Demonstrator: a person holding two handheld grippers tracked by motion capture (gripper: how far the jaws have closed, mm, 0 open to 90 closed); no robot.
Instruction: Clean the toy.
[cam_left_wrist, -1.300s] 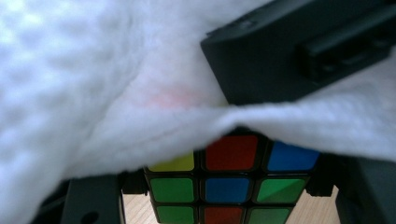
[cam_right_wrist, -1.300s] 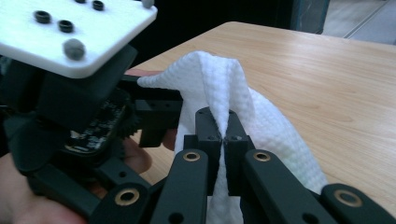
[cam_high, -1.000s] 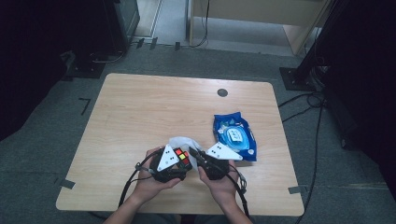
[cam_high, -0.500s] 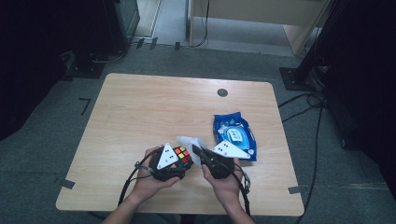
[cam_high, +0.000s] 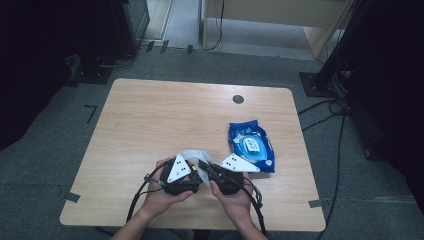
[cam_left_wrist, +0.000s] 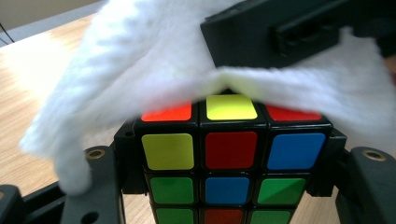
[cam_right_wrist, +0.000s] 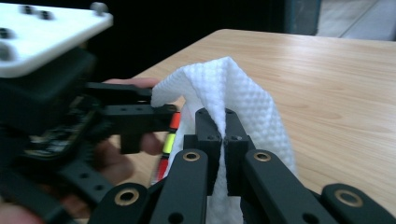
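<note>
Pale wood-grain worktop (cam_high: 165, 120) carries everything, and both hands work close to its near edge, a little right of the middle. A blue plastic pack of wet wipes (cam_high: 251, 146) lies flat toward the right edge, just beyond the right hand and apart from the work. The left tongs (cam_left_wrist: 229, 186) are clamped on a black-framed puzzle cube with coloured stickers (cam_left_wrist: 232, 158), one jaw against each side face, holding it just above the worktop. A white textured wipe cloth (cam_right_wrist: 229, 93) is pinched in the closed right tongs (cam_right_wrist: 225, 138) and drapes over the cube's top face. The cube sits directly ahead of the right tongs, touching the cloth, so the wiping stroke likely runs across that top face while the left hand holds the cube steady.
</note>
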